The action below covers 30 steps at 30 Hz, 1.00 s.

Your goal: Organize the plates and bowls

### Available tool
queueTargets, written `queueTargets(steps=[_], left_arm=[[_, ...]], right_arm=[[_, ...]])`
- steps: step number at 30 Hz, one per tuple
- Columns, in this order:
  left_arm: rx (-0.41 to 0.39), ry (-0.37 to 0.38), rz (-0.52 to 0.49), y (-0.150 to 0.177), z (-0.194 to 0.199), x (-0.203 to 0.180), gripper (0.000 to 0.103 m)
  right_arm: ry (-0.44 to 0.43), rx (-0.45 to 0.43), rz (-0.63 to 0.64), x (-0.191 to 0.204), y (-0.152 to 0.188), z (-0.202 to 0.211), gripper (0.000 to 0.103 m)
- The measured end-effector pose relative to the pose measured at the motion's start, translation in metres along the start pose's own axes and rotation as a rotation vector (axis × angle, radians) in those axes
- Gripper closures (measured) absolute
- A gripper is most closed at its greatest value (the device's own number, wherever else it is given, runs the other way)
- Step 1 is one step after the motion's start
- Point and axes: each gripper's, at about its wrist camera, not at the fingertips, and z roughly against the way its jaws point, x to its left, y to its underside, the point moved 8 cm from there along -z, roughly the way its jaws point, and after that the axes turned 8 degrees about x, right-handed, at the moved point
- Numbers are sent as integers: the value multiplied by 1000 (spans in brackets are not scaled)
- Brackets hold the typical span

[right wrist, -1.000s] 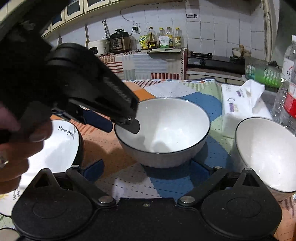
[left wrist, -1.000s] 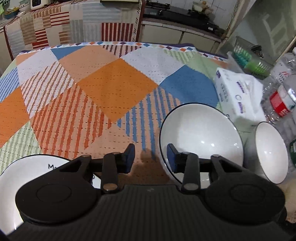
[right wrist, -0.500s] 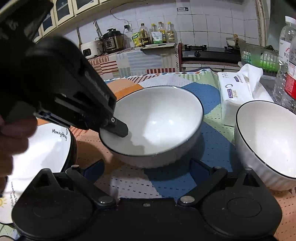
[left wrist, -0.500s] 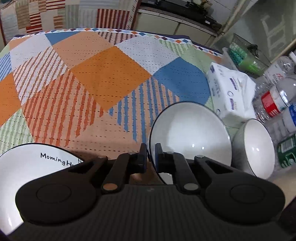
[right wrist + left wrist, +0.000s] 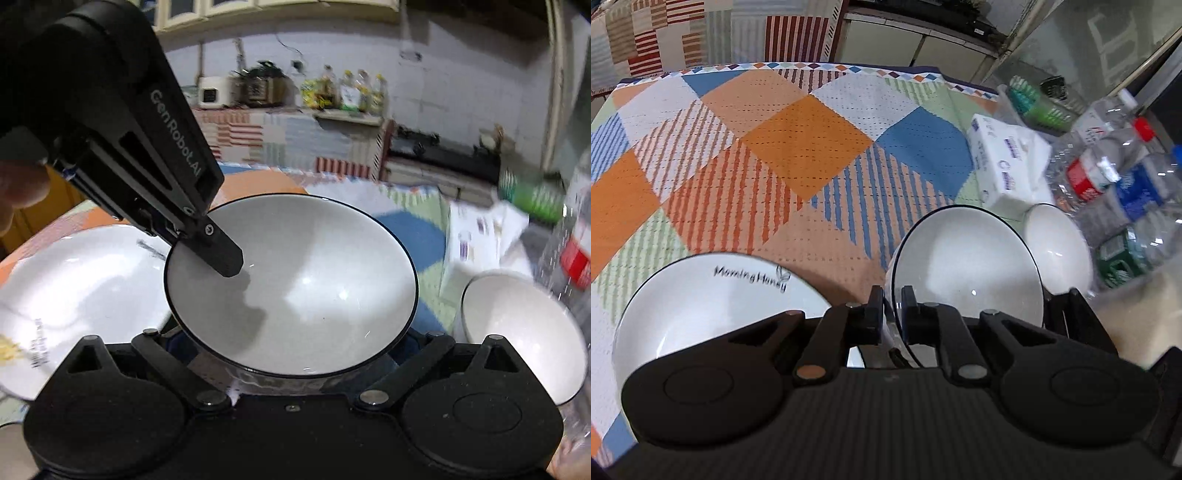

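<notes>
now the left claw [image 5: 889, 310] is clenched on the near rim of the large bowl [image 5: 964, 269], which hangs tilted above the worktop [image 5: 798, 155] toward its right edge. the right claw [image 5: 295, 369] stands spread wide around the bowl's underside, not pressing that i can see. likely next: carry it to nest with the small bowl [image 5: 1056, 243] without slipping. counted: two bowls, one lettered plate [image 5: 713, 299], one tissue pack [image 5: 1004, 162].

Tissue pack [image 5: 1008, 158] beside water bottles [image 5: 1108, 173]
</notes>
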Motion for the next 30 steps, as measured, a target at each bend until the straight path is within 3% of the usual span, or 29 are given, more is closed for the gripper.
queueTargets(steps=[4,14,23,30], left_arm=[[15,8,3,19,30,-4,93],[89,-52,-5,78,90,-17,94],[198,-75,20,137,84,-11,94],[244,-78,26,164,73,-2,94]], right_arm=[[-65,-24,69,8,-7,33,2],[-153,-39,211,45,-3,105,1],[-274,66,262,71,30,127,1],[-330,128,281,82,52,131,1]])
